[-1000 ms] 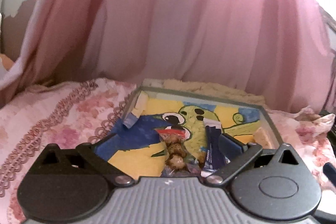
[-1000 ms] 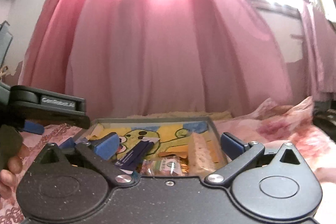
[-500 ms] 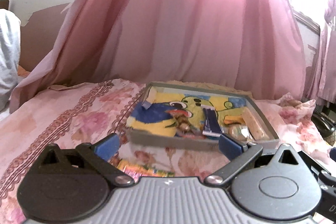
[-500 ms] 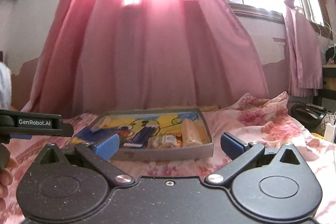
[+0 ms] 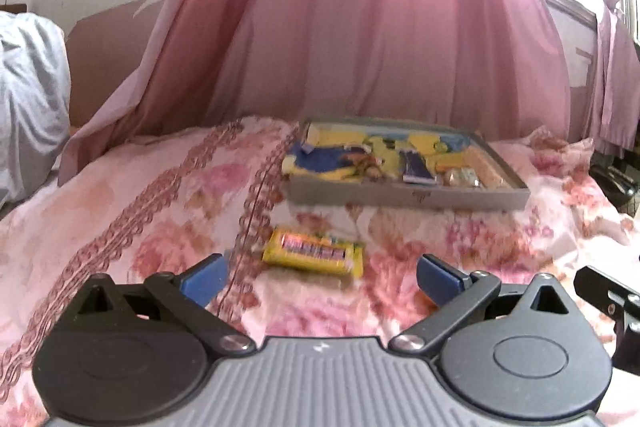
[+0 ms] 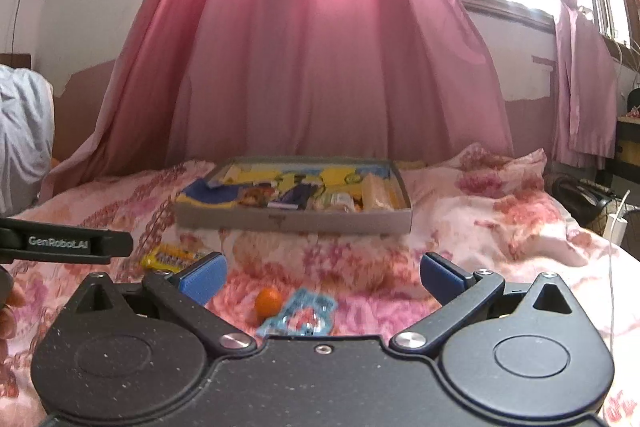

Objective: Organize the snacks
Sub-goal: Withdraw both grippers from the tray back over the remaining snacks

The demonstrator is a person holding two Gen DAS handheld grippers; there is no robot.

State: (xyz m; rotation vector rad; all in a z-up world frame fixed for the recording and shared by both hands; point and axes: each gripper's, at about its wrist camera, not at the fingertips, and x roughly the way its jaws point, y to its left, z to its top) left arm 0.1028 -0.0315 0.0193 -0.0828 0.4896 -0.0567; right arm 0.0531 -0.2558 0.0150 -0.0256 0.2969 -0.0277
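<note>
Left tool (image 5: 318, 275): blue fingers spread wide apart, nothing between them, held above the bed.
Right tool (image 6: 322, 277): fingers also wide apart, empty, held above the bed.
Bed (image 5: 132, 211): pink floral cover, carries everything.
Tray (image 5: 404, 193): shallow grey box with a yellow and blue cartoon lining, on the bed near the pink curtain (image 5: 360, 39), well ahead of both tools.
In the tray: a dark blue packet (image 5: 416, 169) near the middle, a brown snack bag (image 5: 366, 167) just left of it, a clear wrapped snack (image 5: 462, 177) right of it, a pale long pack (image 6: 378, 191) along the right wall. Details blurred.
Yellow candy pack (image 5: 314, 255): flat on the bed outside the tray, between the tray's front wall and the left tool's fingers, slightly left of centre. In the right wrist view it lies at the left, beside the left tool's body.
Orange ball (image 6: 269, 301): small, round, on the bed just ahead of the right tool, nearer its left finger.
Light blue wrapper (image 6: 300, 315): on the bed just beside the orange ball, partly hidden by the right tool's body.
Hand (image 6: 8, 311): fingertips at the left edge, under the left tool.
Grey cloth (image 5: 28, 95): far left, at the bed's edge.
</note>
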